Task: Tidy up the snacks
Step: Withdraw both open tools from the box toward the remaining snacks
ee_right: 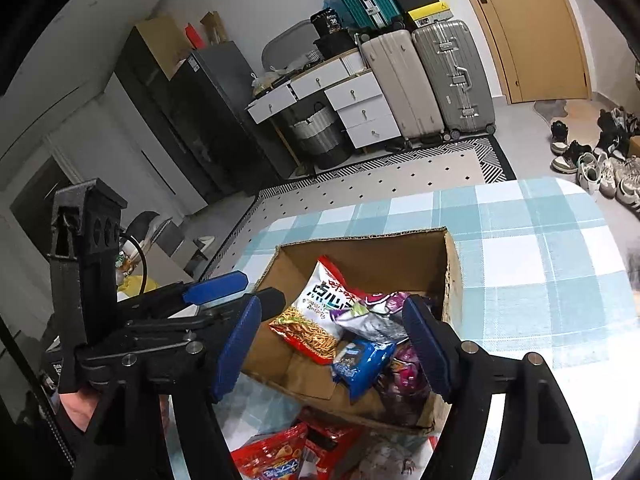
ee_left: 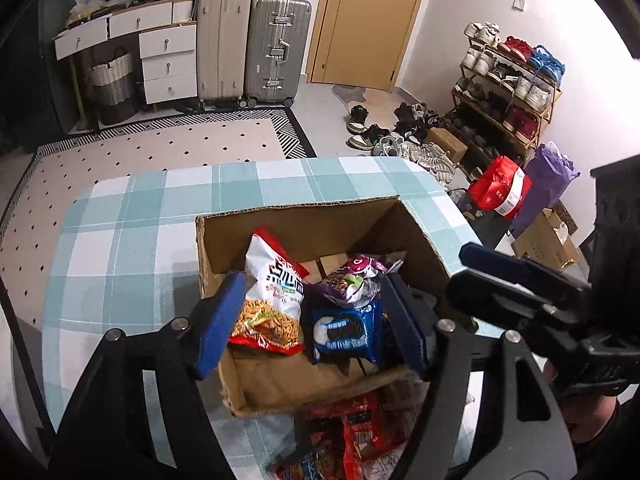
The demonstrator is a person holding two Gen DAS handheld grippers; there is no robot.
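An open cardboard box (ee_left: 304,216) (ee_right: 360,240) stands on the teal checked tablecloth. In it lie a red-and-white noodle-snack bag (ee_left: 272,292) (ee_right: 320,312), a blue Oreo pack (ee_left: 344,330) (ee_right: 360,364) and a purple-and-silver bag (ee_left: 352,276) (ee_right: 376,312). Red snack packs (ee_left: 352,436) (ee_right: 288,452) lie on the cloth in front of the box. My left gripper (ee_left: 316,320) is open and empty above the box's near side. My right gripper (ee_right: 336,344) is open and empty above the box too; it shows at the right of the left wrist view (ee_left: 508,280).
The table (ee_left: 132,240) (ee_right: 540,260) ends at a rounded far edge. Beyond are a patterned rug (ee_left: 160,144), suitcases (ee_left: 256,44), white drawers (ee_left: 168,60), a door, a shoe rack (ee_left: 508,80) and bags (ee_left: 504,192) on the floor to the right.
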